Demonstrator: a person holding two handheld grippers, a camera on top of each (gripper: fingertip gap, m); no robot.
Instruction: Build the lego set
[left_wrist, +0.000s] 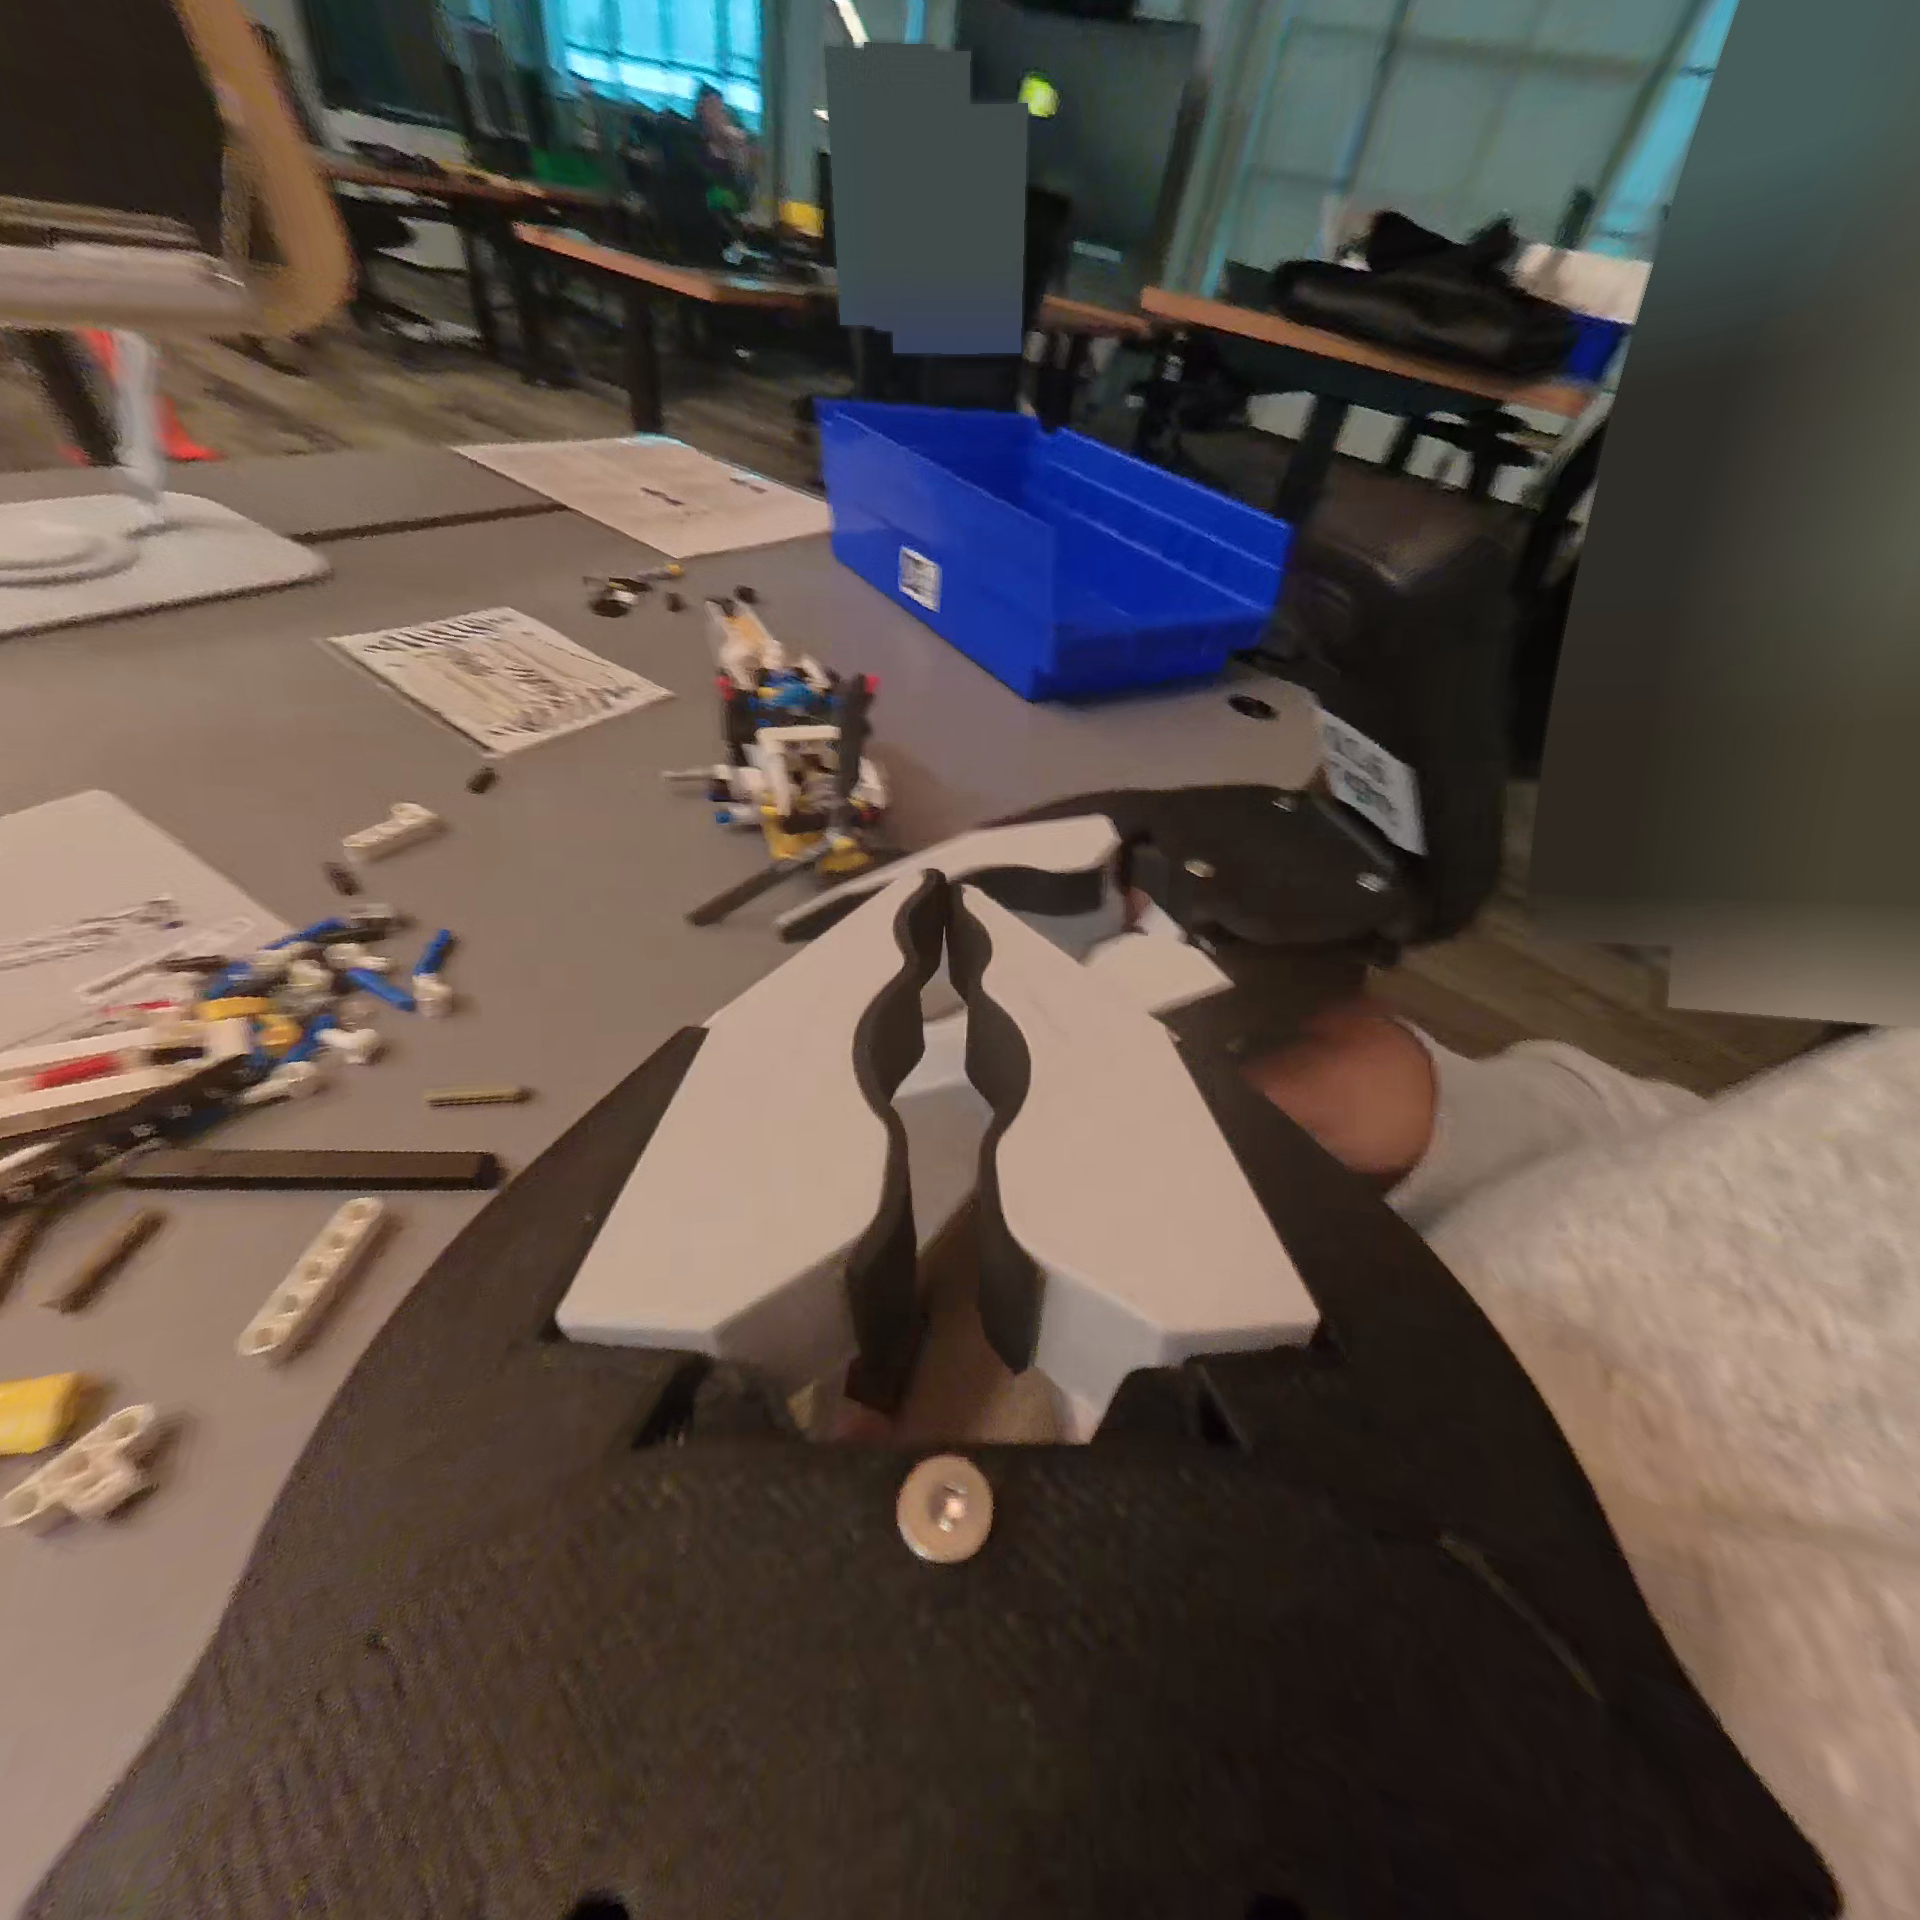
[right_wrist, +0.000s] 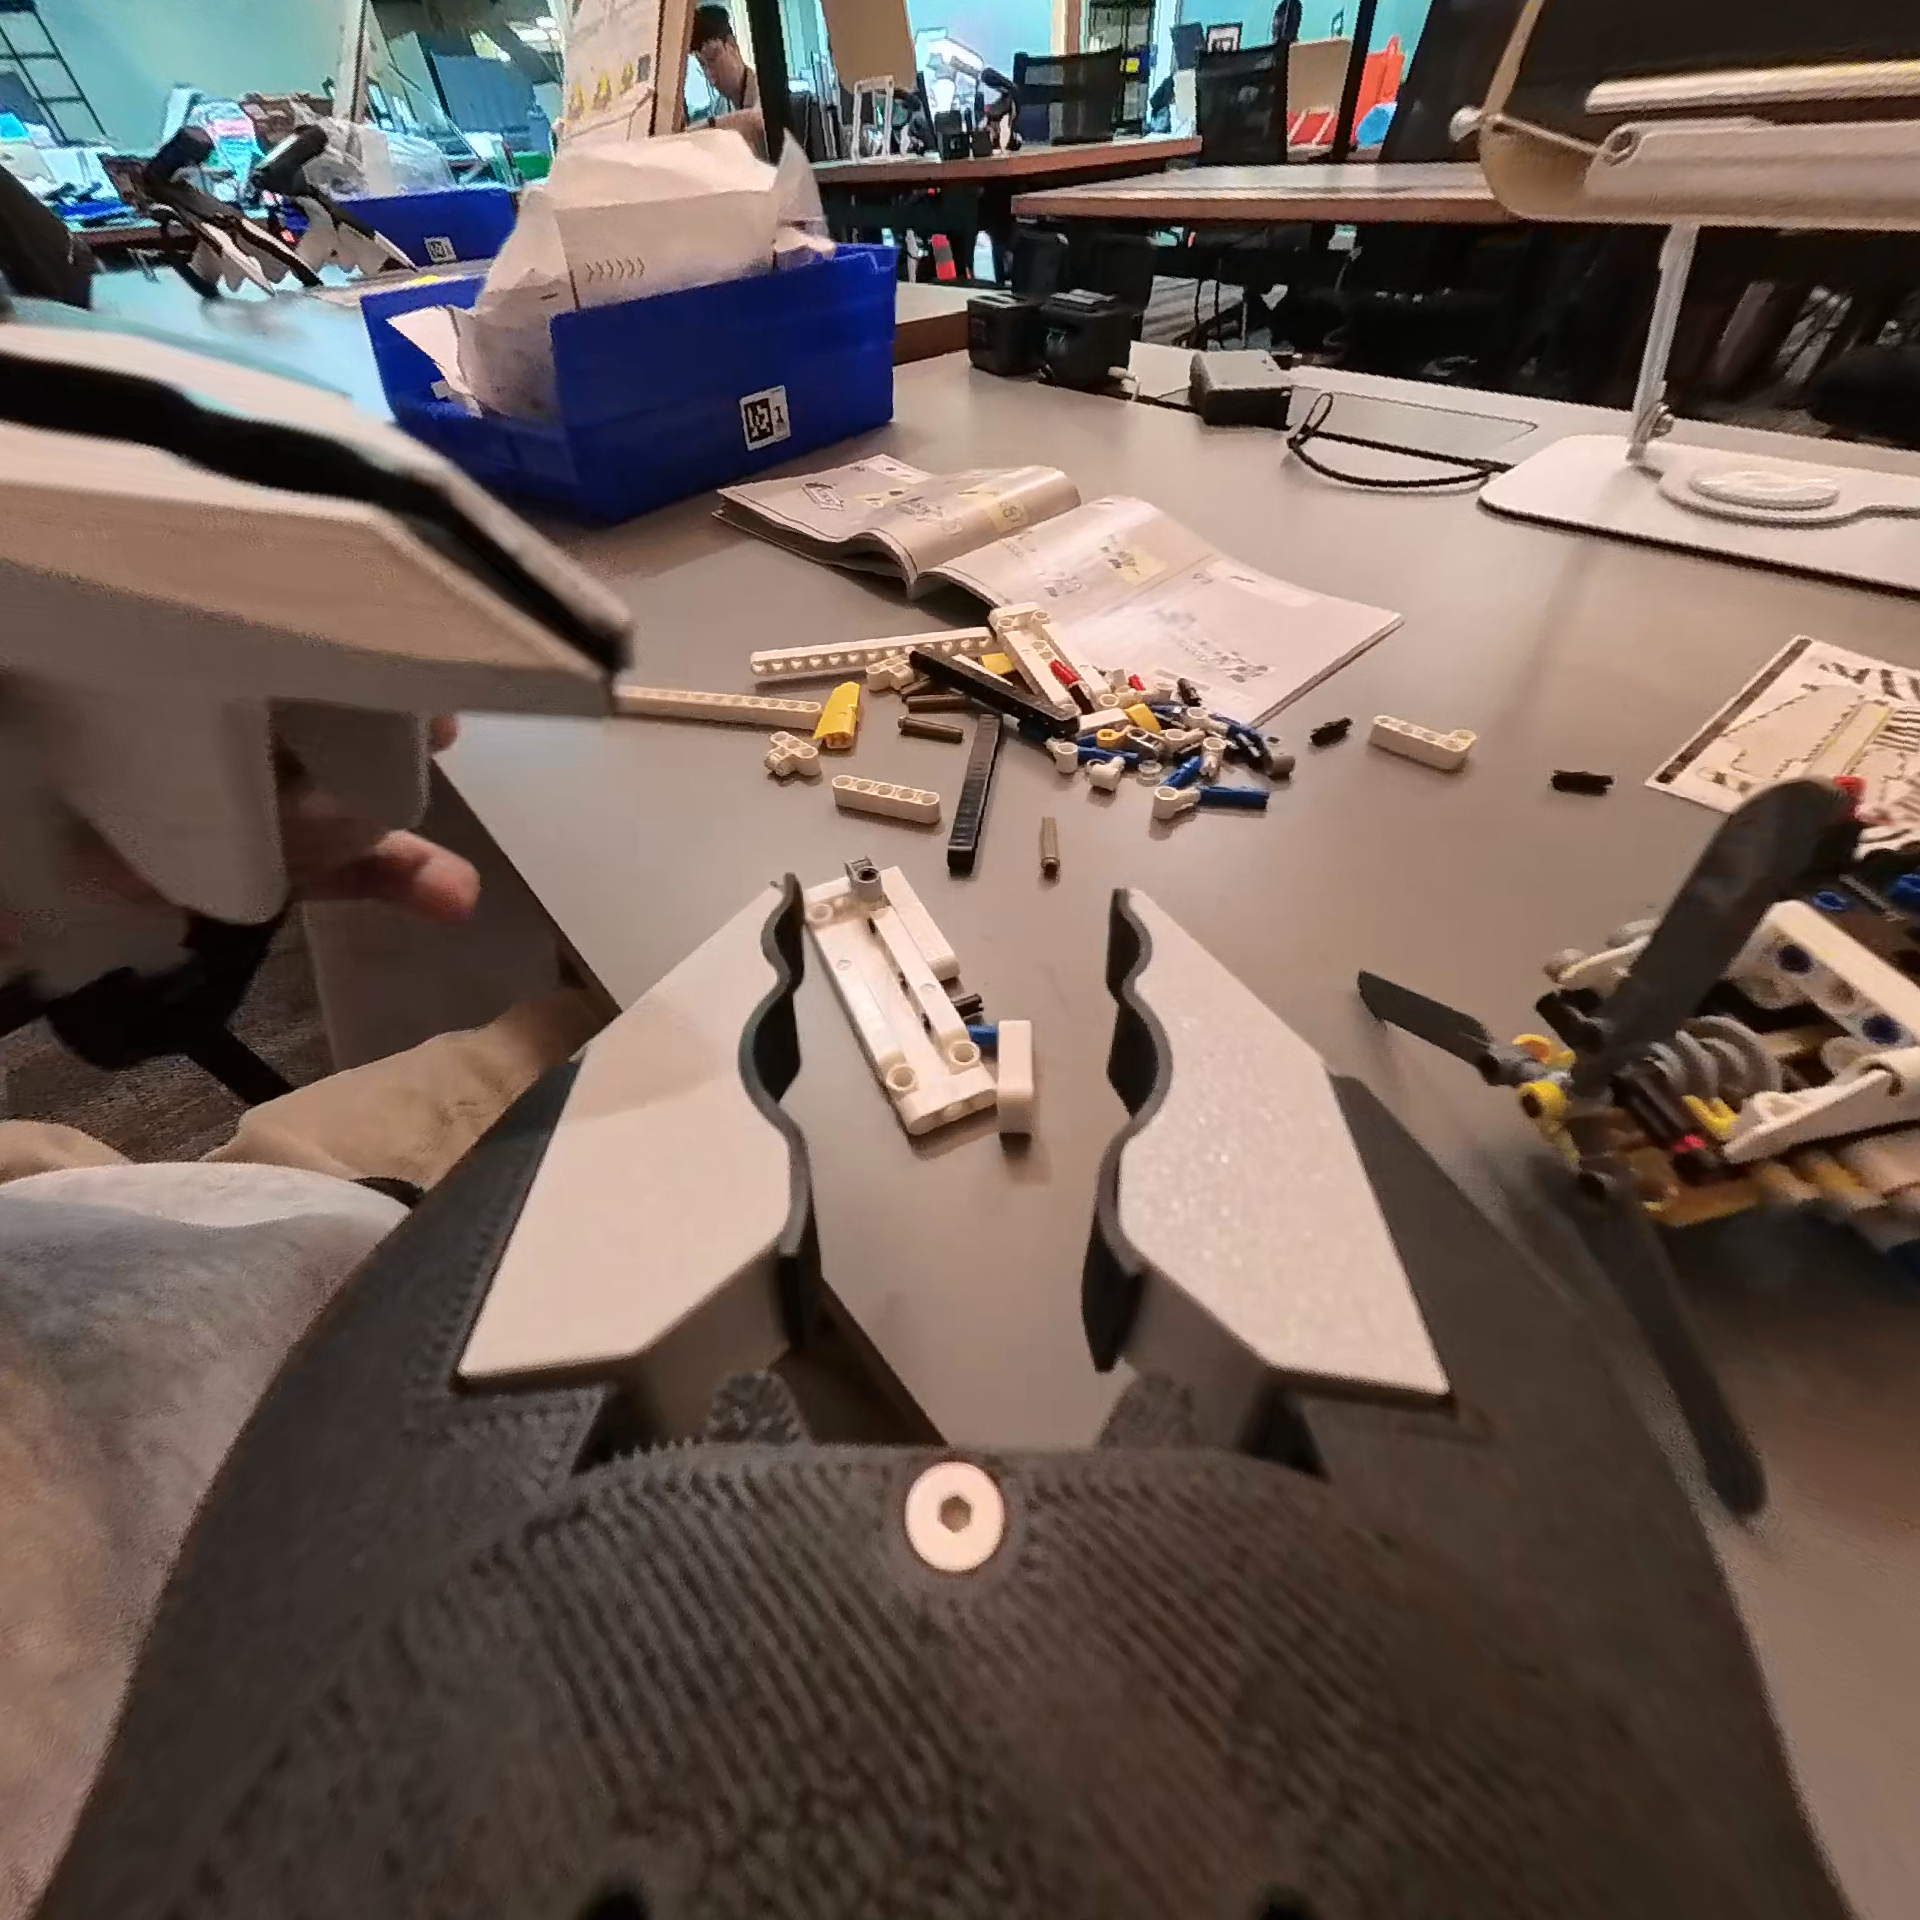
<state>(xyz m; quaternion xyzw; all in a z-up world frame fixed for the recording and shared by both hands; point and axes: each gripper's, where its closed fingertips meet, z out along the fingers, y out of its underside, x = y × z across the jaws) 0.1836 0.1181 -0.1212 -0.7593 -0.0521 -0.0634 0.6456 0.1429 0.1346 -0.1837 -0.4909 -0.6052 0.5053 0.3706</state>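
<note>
My right gripper (right_wrist: 956, 914) is open and low over the grey table (right_wrist: 1351, 894). A small white sub-assembly (right_wrist: 914, 1008) with a blue pin lies flat between its fingers, untouched. The partly built model (right_wrist: 1714, 1039), white, yellow and black with a grey spring, stands to the right; it also shows in the left wrist view (left_wrist: 795, 748). My left gripper (left_wrist: 940, 904) is shut with nothing visible in it, held up at the table's near-left edge, and shows in the right wrist view (right_wrist: 608, 649). A loose-piece pile (right_wrist: 1039, 717) lies beyond.
An open instruction booklet (right_wrist: 1039, 540) lies behind the pile. A blue bin (right_wrist: 644, 384) stuffed with paper stands at the back left. A sticker sheet (right_wrist: 1797, 727) and a lamp base (right_wrist: 1714, 499) are at the right. An empty blue bin (left_wrist: 1049, 551) stands behind the model. Tip to tip, the grippers are about 8 cm apart.
</note>
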